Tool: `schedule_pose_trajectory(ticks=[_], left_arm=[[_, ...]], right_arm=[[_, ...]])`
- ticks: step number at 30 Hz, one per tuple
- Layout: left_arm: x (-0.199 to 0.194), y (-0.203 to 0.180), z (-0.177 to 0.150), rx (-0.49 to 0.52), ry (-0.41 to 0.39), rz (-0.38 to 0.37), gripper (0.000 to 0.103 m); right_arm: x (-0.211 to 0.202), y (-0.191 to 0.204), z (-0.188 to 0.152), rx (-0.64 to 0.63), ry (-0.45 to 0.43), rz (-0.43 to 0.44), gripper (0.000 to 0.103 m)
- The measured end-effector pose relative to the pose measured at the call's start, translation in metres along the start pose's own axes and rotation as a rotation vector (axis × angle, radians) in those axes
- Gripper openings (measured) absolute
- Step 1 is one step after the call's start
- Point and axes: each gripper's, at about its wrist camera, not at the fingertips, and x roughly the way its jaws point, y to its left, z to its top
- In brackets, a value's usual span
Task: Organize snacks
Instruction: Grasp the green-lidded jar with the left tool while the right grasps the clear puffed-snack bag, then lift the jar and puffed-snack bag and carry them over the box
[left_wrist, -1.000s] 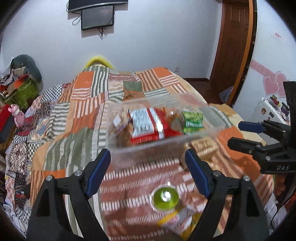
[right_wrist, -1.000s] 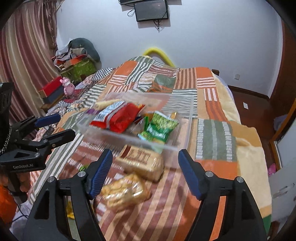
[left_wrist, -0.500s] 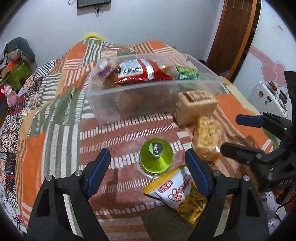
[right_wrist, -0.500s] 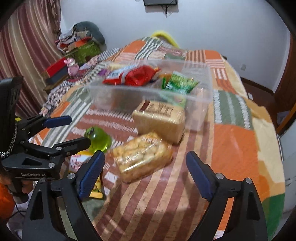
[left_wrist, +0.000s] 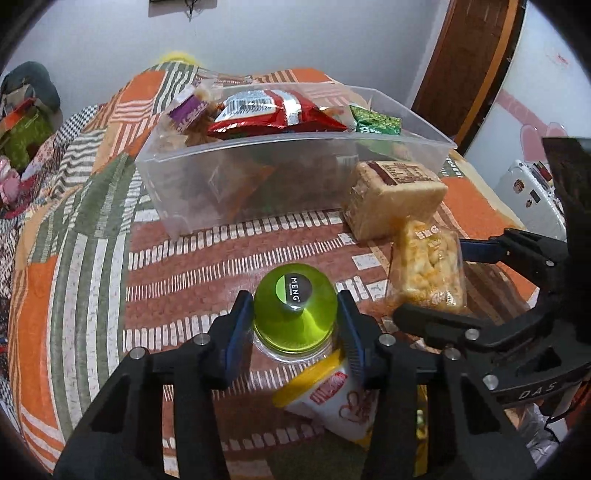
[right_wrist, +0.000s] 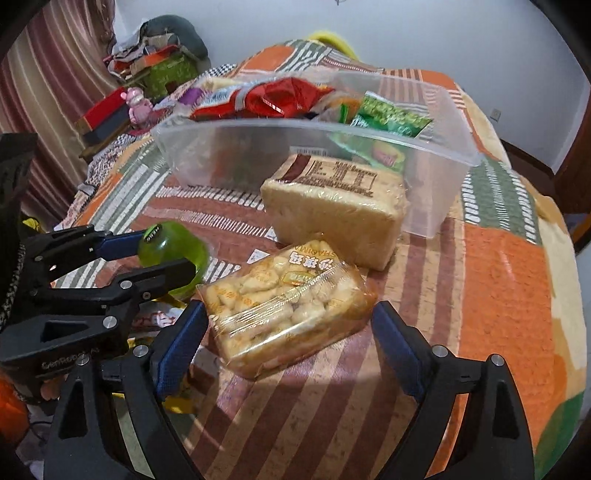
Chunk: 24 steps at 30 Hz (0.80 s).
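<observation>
My left gripper (left_wrist: 294, 325) is shut on a green jelly cup (left_wrist: 295, 313) resting on the patchwork bed cover; it also shows in the right wrist view (right_wrist: 173, 254). My right gripper (right_wrist: 291, 347) is open, its jaws on either side of a clear bag of puffed biscuits (right_wrist: 284, 295), which also shows in the left wrist view (left_wrist: 428, 266). Behind lie a wrapped bread loaf (right_wrist: 332, 210) and a clear plastic bin (left_wrist: 295, 177) holding a red bag (left_wrist: 269, 114), a green packet (left_wrist: 375, 120) and other snacks.
A yellow-and-white snack bag (left_wrist: 332, 395) lies under the left gripper's right finger. Boxes and a pink toy (right_wrist: 138, 105) sit beside the bed at the left. A wooden door (left_wrist: 469, 55) stands at the right.
Both grippers have come down and forward toward the snacks. The left gripper has closed on the green jelly cup. The right gripper now straddles the biscuit bag, still open.
</observation>
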Motion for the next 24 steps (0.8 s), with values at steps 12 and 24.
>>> schedule_pose_trajectory(ticks=[12,24], left_arm=[[-0.01,0.007,-0.001,-0.021,-0.031,-0.009,0.045],[-0.054,0.008,0.018,-0.034,-0.131,0.013,0.045]], right_arm=[[-0.007,-0.007,-0.001,0.02,-0.035,0.009,0.076],[-0.051,-0.016,-0.001,0.03,-0.144,-0.003,0.076]])
